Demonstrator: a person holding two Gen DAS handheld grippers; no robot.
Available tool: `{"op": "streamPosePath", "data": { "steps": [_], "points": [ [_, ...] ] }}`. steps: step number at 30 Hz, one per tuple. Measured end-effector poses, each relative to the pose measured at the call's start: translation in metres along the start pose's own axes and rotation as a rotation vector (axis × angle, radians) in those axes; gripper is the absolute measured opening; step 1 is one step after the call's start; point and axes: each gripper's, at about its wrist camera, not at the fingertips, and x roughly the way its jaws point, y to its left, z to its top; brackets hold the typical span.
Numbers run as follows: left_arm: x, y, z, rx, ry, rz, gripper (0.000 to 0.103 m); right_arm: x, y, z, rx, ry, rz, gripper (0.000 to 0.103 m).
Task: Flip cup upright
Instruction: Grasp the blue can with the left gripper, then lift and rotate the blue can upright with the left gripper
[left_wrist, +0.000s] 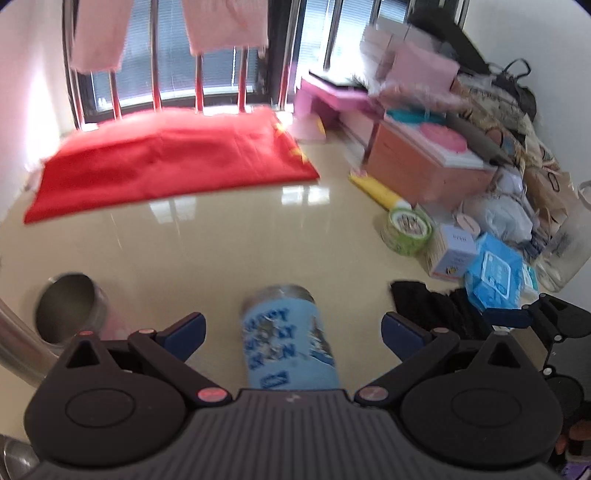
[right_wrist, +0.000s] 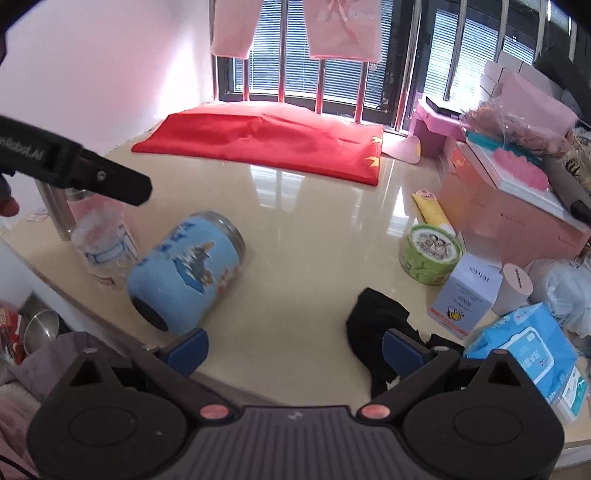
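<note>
Left wrist view: blue cup (left_wrist: 290, 338) lies on its side on the beige table (left_wrist: 207, 251), long axis running straight away from the camera, steel rim end pointing toward the red cloth (left_wrist: 170, 162). Left gripper (left_wrist: 291, 328) is spread wide, 2 fingers either side of the cup, nothing gripped; contact can't be judged. Only this view shows the open steel cup (left_wrist: 70, 314), well left of the blue cup. Right wrist view: dark base of the cup (right_wrist: 186, 271) faces the camera, rim aimed toward the cloth. Right gripper (right_wrist: 295, 350) is wide apart and empty, cup beyond its left finger. Green tin (right_wrist: 431, 254) sits well right of the cup.
</note>
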Motion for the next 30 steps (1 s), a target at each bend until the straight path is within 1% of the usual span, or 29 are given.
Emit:
{"op": "streamPosePath", "data": {
  "steps": [4, 11, 15, 18, 21, 30],
  "points": [
    [0.02, -0.009, 0.006, -0.019, 0.078, 0.003, 0.103, 0.007, -0.013, -0.006, 0.024, 0.002, 0.014, 0.101],
    [0.046, -0.025, 0.015, 0.02, 0.164, 0.032, 0.103, 0.019, -0.031, -0.014, 0.05, 0.004, 0.032, 0.101],
    [0.067, -0.025, 0.014, 0.018, 0.231, 0.054, 0.103, 0.029, -0.039, -0.018, 0.064, 0.022, 0.047, 0.101],
    [0.084, -0.024, 0.017, 0.013, 0.271, 0.099, 0.103, 0.037, -0.044, -0.022, 0.077, 0.036, 0.054, 0.101],
    [0.101, -0.019, 0.02, 0.007, 0.317, 0.125, 0.103, 0.043, -0.048, -0.025, 0.092, 0.047, 0.062, 0.101],
    [0.147, -0.012, 0.028, 0.023, 0.407, 0.177, 0.103, 0.058, -0.055, -0.029, 0.114, 0.069, 0.076, 0.101]
  ]
}}
